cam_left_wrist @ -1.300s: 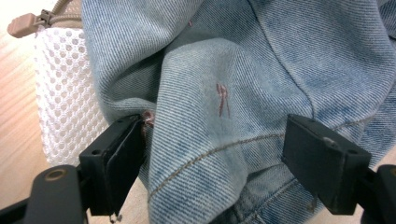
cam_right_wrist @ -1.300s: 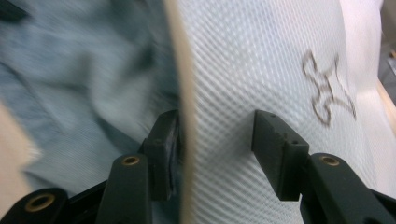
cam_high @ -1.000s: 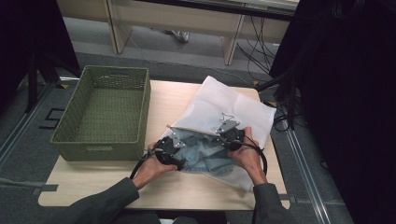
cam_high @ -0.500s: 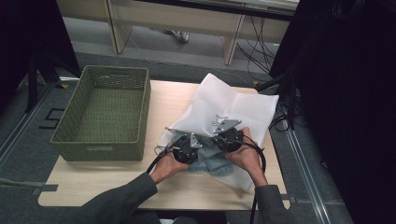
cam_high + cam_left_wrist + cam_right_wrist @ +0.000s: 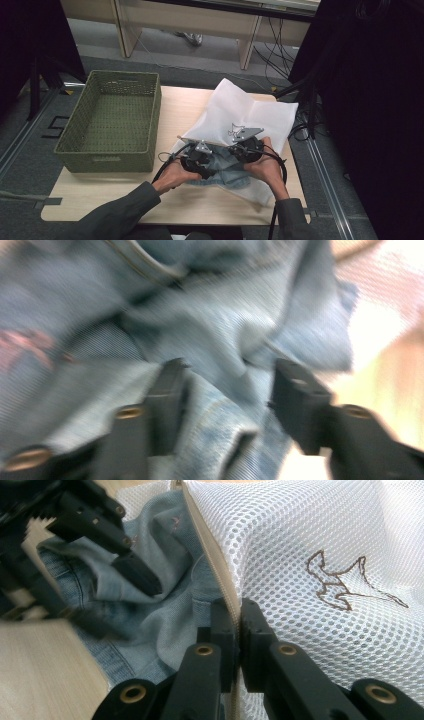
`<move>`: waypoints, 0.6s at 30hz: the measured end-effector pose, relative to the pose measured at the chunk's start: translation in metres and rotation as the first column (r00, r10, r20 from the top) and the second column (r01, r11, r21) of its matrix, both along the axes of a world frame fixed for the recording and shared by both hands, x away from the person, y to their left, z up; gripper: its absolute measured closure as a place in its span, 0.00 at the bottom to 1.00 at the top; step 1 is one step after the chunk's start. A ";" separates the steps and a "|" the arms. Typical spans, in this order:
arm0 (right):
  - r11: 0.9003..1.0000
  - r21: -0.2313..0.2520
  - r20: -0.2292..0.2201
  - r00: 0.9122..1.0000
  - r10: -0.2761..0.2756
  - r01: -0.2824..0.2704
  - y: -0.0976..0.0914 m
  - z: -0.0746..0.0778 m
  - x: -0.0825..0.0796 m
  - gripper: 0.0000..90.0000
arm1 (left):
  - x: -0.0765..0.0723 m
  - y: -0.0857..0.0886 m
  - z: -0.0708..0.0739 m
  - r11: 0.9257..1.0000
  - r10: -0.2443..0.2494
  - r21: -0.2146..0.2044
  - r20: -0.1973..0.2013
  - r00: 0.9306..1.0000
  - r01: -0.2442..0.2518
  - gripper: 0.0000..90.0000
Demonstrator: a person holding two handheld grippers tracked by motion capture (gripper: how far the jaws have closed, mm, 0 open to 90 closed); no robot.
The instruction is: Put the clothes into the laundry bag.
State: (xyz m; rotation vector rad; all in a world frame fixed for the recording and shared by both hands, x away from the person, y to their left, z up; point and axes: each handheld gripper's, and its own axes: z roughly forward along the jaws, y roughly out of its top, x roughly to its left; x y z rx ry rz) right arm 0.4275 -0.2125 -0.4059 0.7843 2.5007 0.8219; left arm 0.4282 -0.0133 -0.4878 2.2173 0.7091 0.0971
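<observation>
Stuffing: a pair of blue jeans [image 5: 227,172] is going into a white mesh laundry bag [image 5: 250,117] lying on the right half of the wooden table [image 5: 125,200].

Right gripper [image 5: 237,625]: it is clamping the bag's zipper edge [image 5: 212,567], jaws pressed shut on the mesh rim, holding the mouth up at the near side of the bag.

Left gripper [image 5: 227,390]: its jaws have just been opening again after a quick close; they are standing apart with bunched denim lying between them, the pads not pressing on it. In the high view it [image 5: 197,162] is sitting just left of the right one.

Jeans: they are lying crumpled at the bag's near opening, partly under the mesh, partly spilling onto the table toward the person.

Basket [image 5: 112,122]: a green woven one is sitting well apart on the left, not in play.

Doing it well: the right claw should be keeping the rim lifted and taut so the mouth is staying wide; the left should be taking a deep bite of a thick fold, not a loose edge, then pushing far into the bag under the zipper line, avoiding snagging the mesh.
</observation>
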 end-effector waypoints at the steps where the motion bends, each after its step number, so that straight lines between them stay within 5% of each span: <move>1: 1.000 0.000 -0.004 1.000 -0.003 0.003 0.001 0.000 0.000 0.97 | -0.002 -0.001 -0.001 0.999 -0.026 0.028 0.012 1.000 0.025 0.43; 4: 1.000 -0.014 -0.002 1.000 0.023 -0.023 0.001 0.001 0.001 0.97 | -0.012 -0.010 -0.007 0.993 -0.077 0.094 0.053 0.996 0.071 0.32; 7: 0.999 -0.008 0.010 0.999 0.037 -0.036 0.000 -0.001 0.002 0.97 | -0.017 -0.017 -0.013 0.979 -0.122 0.178 0.102 0.987 0.102 0.25; 9: 1.000 -0.003 0.009 1.000 0.030 -0.030 0.000 -0.001 0.002 0.97 | -0.017 -0.018 -0.013 0.971 -0.119 0.224 0.148 0.982 0.084 0.35; 11: 1.000 -0.003 0.006 1.000 0.019 -0.019 0.000 0.000 0.001 0.97 | -0.016 -0.016 -0.009 0.966 -0.133 0.244 0.180 0.975 0.086 0.56; 14: 1.000 -0.003 0.004 1.000 0.030 -0.030 0.000 0.000 0.001 0.97 | -0.014 -0.013 -0.005 0.978 -0.117 0.189 0.138 0.984 0.090 0.78; 17: 1.000 0.012 -0.008 1.000 0.010 -0.009 0.001 0.002 -0.002 0.97 | -0.014 -0.012 0.001 0.979 -0.108 0.184 0.135 0.985 0.082 0.87; 18: 1.000 0.014 -0.015 1.000 0.020 -0.020 0.001 0.003 -0.002 0.97 | -0.012 -0.012 0.004 0.979 -0.100 0.193 0.161 0.982 0.068 0.90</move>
